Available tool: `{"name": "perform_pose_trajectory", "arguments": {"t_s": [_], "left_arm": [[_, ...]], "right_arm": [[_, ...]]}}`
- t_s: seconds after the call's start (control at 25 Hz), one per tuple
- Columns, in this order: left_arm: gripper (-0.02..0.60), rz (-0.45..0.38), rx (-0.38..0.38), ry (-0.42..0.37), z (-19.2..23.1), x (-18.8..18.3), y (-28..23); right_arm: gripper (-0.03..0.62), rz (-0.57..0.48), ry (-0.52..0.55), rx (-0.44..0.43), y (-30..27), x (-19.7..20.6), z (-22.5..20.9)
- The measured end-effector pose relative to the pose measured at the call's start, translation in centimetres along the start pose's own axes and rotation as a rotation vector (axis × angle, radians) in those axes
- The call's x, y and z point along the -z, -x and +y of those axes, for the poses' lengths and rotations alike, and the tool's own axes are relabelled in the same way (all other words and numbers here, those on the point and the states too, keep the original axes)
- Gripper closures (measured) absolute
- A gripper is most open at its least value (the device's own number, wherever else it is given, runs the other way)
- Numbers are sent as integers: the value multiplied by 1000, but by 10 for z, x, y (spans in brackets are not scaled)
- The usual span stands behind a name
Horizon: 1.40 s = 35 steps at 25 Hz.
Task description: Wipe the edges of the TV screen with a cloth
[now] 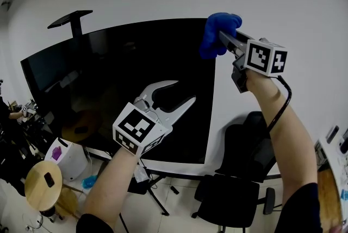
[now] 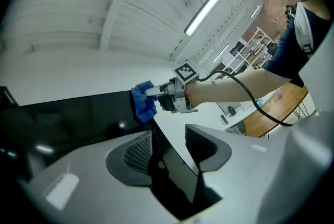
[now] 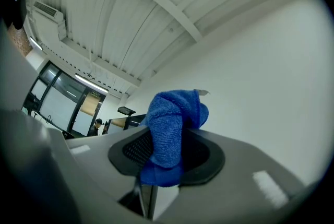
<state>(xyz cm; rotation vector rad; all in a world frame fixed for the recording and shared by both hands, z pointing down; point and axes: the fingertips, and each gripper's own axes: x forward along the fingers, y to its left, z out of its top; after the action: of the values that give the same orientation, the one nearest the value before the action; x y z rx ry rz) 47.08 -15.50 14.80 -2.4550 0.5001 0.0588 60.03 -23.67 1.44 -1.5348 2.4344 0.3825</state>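
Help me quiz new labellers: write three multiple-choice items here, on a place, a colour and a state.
1. Where on the TV is the cloth? A. bottom left corner B. top right corner C. mid-screen
2. What colour is the cloth? A. red B. white C. blue
3. How is the left hand-held gripper? A. open, empty B. shut on the cloth C. shut, empty
Answers: 1 B: head view shows it there. 2 C: blue in every view. 3 A: jaws apart, gripping nothing.
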Motion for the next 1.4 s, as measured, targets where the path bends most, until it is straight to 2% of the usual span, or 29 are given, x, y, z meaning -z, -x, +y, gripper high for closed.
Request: {"name": "perform_pose_trajectory", "arguments": {"t_s": [0.32,0.8,1.08,1.4], "left_arm": [[394,54,-8,60,-8,47,-4],[394,115,55,135,-61,123,-22],[394,177,78,230,-96,184,-17],[394,254,91,315,-126,248,-8]], "right_arm": [[448,24,-40,-6,23,61,2],[450,119,-168,-10,62,183,6],[448,162,-227,-9,85,249,10],[450,265,-303,14,115,343,14]]}}
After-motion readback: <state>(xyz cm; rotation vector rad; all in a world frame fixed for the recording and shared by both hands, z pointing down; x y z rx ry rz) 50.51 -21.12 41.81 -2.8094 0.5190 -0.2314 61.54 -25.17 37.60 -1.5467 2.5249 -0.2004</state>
